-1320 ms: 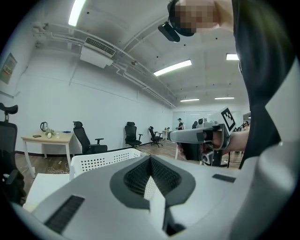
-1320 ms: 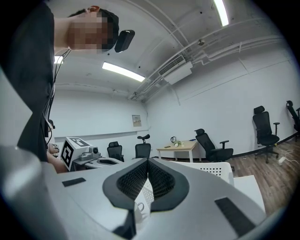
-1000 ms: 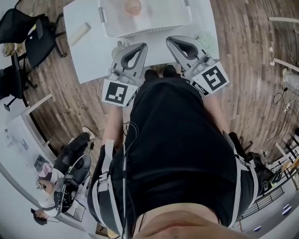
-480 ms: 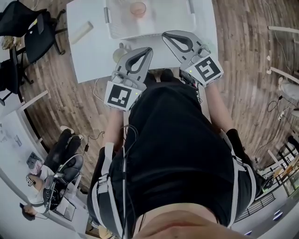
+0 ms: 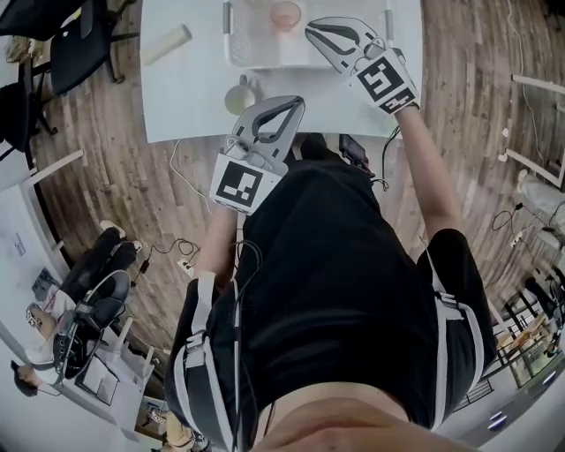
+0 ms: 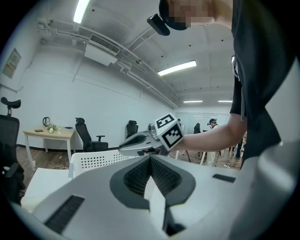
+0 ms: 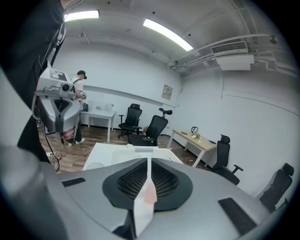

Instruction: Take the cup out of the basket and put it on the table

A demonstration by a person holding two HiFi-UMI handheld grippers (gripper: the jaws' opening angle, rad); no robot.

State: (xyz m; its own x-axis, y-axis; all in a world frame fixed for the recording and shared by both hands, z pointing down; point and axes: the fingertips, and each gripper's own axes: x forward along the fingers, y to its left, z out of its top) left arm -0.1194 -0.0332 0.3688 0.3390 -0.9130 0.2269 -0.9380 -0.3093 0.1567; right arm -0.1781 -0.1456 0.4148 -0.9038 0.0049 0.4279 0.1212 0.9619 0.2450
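Counts: 2 grippers, 2 cups, 1 basket, 1 table, 1 pale cylinder

- table (image 5: 194, 101): white; carries the basket, the mug and the pale cylinder (image 5: 165, 44), which lies on its side near the left edge, well apart from the rest
- basket (image 5: 256, 60): white with perforated walls, at the far side of the table. The only thing visible inside is the pink cup (image 5: 285, 13). The right gripper covers part of the interior
- pink cup: still in the basket, left of centre, upright, mouth up toward the head camera, long axis vertical
- pale mug (image 5: 239, 96): on the table just outside the basket's near left corner, mouth up, nothing visible inside

Grippers:
- right gripper (image 5: 312, 29): jaws pressed together, nothing between them. Tips are over the basket just right of the pink cup; contact can't be judged. A pink sliver shows past the jaw line in the right gripper view
- left gripper (image 5: 298, 102): jaws pressed together, empty. It's above the near table edge, right of the pale mug, pointing toward the basket
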